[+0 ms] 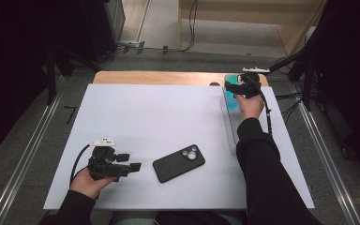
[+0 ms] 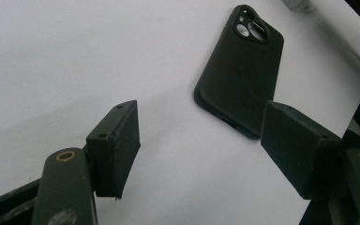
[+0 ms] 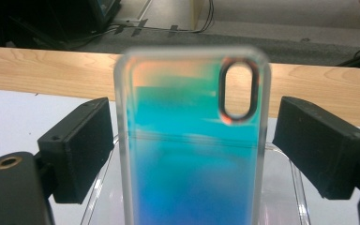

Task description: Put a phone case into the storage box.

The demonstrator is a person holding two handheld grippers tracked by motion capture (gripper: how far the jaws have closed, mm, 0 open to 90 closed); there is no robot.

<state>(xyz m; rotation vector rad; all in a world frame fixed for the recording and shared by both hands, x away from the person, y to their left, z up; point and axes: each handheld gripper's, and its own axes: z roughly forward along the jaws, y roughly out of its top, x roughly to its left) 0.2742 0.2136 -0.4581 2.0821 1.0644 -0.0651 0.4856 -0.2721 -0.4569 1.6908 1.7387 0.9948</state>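
Between open right gripper [image 3: 192, 140] jaws, untouched iridescent phone case [image 3: 192, 140], unlabelled, left gripper [image 2: 199, 150] open near black phone [image 2: 239, 70]

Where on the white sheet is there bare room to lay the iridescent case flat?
The widest bare stretch of the white sheet runs from its far-left corner down to the black phone. Another lies near the front edge, right of the phone. The far right is crowded: clear tray, iridescent phone case, right tongs.

Phone [image 1: 178, 163] lies on mat [image 1: 145, 117] centre, ~5 o'clock; case [image 1: 231, 96] stands in tray [image 1: 232, 126] at 2 o'clock.
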